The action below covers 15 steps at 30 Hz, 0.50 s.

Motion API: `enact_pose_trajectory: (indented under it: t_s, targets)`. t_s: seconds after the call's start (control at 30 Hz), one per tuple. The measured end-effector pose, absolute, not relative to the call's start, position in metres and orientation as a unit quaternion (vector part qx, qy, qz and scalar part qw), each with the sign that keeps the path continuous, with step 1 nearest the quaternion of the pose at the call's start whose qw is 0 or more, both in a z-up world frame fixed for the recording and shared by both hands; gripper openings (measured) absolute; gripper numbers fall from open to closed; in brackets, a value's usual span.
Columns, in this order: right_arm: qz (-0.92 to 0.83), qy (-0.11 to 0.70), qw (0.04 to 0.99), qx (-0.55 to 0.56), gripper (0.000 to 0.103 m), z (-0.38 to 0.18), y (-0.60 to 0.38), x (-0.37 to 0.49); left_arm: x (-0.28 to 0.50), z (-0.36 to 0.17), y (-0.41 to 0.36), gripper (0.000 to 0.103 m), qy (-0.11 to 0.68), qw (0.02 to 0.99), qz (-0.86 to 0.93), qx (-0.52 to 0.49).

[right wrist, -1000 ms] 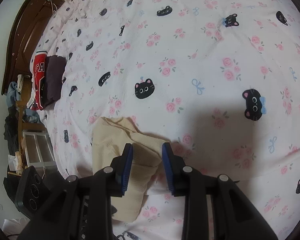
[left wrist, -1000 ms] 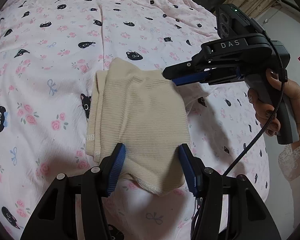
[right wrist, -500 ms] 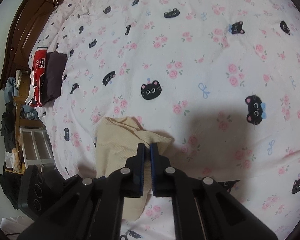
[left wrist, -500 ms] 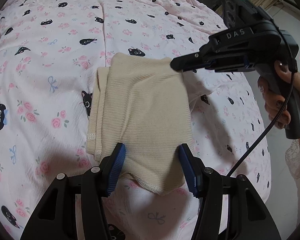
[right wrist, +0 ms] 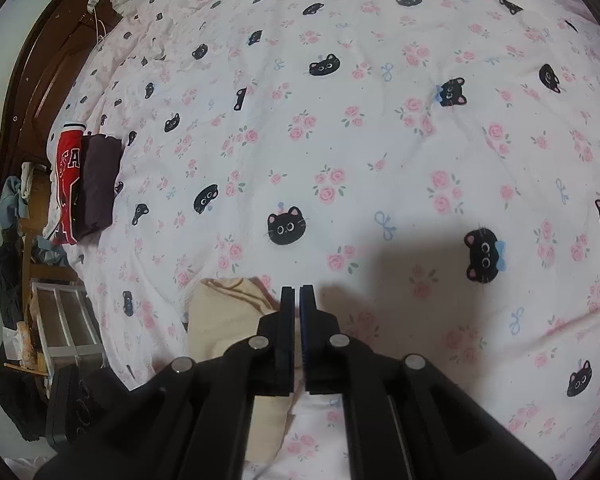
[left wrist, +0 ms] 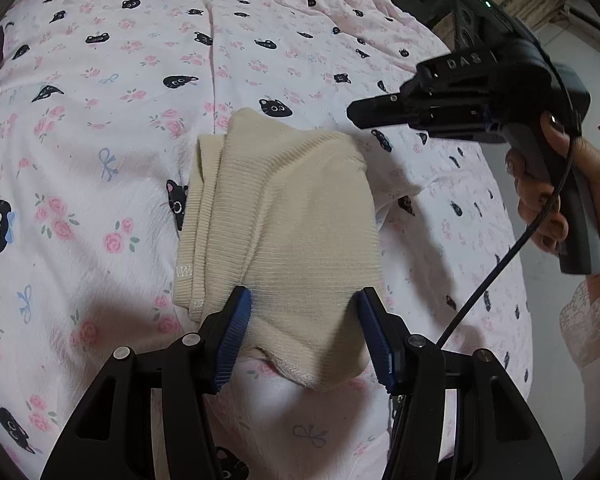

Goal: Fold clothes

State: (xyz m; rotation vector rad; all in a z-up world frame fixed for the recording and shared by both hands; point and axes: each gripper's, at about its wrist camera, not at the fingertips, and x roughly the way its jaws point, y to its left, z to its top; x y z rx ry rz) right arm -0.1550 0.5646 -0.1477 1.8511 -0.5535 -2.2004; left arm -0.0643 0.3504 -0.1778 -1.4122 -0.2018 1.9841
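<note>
Looking down the left tool [left wrist: 304,332], we see its blue pads standing apart on either side of the near end of the folded beige garment [left wrist: 288,216], which lies on the bed [left wrist: 100,200] over a pink cover printed with black cat faces and roses. Whether the pads actually press the cloth we cannot quite tell; they seem to straddle it loosely. The garment sits doubled, its stitched hem showing at the left edge and a corner hanging toward us. Above its far right corner hovers our right tool [left wrist: 354,114], gripped by a hand [left wrist: 548,196] with a lace cuff below it. From the right wrist view the right tool [right wrist: 298,292] shows its jaws nearly together with only a thin slit between them, just easing apart, nothing caught in them, the garment [right wrist: 224,320] lying beneath and to the left. Far off near the wooden headboard [right wrist: 32,92] rest a red folded piece [right wrist: 68,184] and a dark folded piece [right wrist: 100,184], side by side
</note>
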Motion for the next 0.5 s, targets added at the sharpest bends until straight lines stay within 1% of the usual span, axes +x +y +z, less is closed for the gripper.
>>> enact_pose_trajectory:
  t_s: [0.03,0.07,0.1,0.2,0.3,0.37,0.43,0.47,0.5]
  targets:
    - [-0.747,-0.19,0.107,0.628,0.015,-0.147,0.566,-0.152,-0.065,-0.177,0.349,0.051,-0.084,0.343,0.762,-0.543]
    - [-0.746,-0.191,0.109,0.628,0.026,-0.146,0.566,-0.149,-0.065,-0.175,0.348,0.051,-0.093,0.345,0.762,-0.54]
    - [-0.744,-0.19,0.114,0.631,0.03,-0.146,0.565,-0.147,-0.065,-0.172,0.345,0.051,-0.102,0.348,0.762,-0.536]
    - [-0.733,-0.181,0.134,0.642,0.03,-0.148,0.558,-0.138,-0.067,-0.164,0.339,0.051,-0.115,0.347,0.771,-0.521]
    - [-0.722,-0.17,0.127,0.659,0.03,-0.158,0.554,-0.135,-0.07,-0.163,0.334,0.051,-0.127,0.344,0.772,-0.52]
    - [-0.717,-0.18,0.12,0.663,0.03,-0.166,0.556,-0.136,-0.071,-0.165,0.336,0.051,-0.125,0.345,0.769,-0.523]
    - [-0.712,-0.208,0.116,0.66,0.037,-0.174,0.564,-0.139,-0.069,-0.167,0.341,0.051,-0.107,0.345,0.769,-0.527]
    - [-0.709,-0.228,0.114,0.658,0.043,-0.179,0.569,-0.14,-0.069,-0.169,0.344,0.051,-0.097,0.342,0.769,-0.531]
    - [-0.705,-0.247,0.112,0.655,0.044,-0.184,0.574,-0.142,-0.068,-0.17,0.346,0.051,-0.087,0.339,0.769,-0.534]
